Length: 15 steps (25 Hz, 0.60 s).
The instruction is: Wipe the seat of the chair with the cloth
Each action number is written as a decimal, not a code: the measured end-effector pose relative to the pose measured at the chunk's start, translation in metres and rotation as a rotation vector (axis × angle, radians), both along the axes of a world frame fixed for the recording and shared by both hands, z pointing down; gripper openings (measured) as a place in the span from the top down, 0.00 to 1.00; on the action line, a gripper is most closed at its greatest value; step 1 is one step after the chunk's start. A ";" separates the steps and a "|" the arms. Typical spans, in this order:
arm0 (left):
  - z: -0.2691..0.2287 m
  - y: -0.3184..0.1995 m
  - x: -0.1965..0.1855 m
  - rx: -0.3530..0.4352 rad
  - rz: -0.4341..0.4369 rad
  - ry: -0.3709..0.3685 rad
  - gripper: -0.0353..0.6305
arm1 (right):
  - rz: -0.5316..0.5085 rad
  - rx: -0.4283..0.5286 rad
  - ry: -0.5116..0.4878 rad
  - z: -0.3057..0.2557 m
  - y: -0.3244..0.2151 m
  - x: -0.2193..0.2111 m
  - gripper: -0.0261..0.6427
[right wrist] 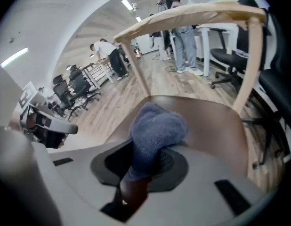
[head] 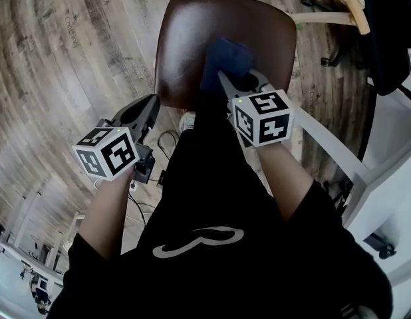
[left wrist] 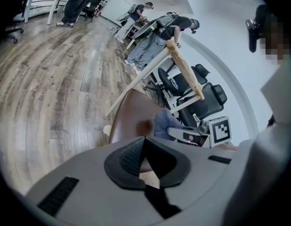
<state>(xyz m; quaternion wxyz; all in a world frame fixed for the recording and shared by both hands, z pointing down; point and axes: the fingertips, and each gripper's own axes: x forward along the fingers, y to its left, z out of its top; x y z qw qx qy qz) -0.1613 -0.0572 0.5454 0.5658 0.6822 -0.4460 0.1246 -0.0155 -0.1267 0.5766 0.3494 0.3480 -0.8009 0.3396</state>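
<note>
The chair's brown seat (head: 192, 38) lies straight ahead of me in the head view. A blue cloth (head: 225, 58) rests bunched on its near middle. My right gripper (head: 240, 84) is shut on the cloth's near end, and the cloth (right wrist: 157, 128) bulges out past the pads over the seat (right wrist: 216, 126). My left gripper (head: 144, 111) hangs off the seat's near left corner, above the floor, with its jaws shut and nothing in them. In the left gripper view the seat (left wrist: 129, 117), the cloth (left wrist: 163, 122) and the right gripper (left wrist: 183, 134) lie beyond its pads (left wrist: 129, 157).
A pale wooden frame (head: 345, 2) rises at the seat's far right side. A black office chair (head: 392, 32) and a white desk (head: 385, 171) stand to the right. Cables (head: 167, 141) lie on the wooden floor below the seat. People stand far off (left wrist: 159, 29).
</note>
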 end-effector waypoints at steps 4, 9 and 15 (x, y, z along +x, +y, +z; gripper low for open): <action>0.002 0.014 -0.014 -0.006 -0.040 -0.010 0.93 | -0.134 -0.046 -0.080 0.003 0.031 -0.073 0.83; 0.005 0.028 -0.030 -0.012 -0.100 -0.013 0.93 | -0.180 -0.094 -0.117 0.016 0.047 -0.122 0.83; 0.008 0.047 -0.043 -0.024 -0.144 -0.010 0.93 | -0.249 -0.161 -0.042 0.047 0.063 -0.134 0.83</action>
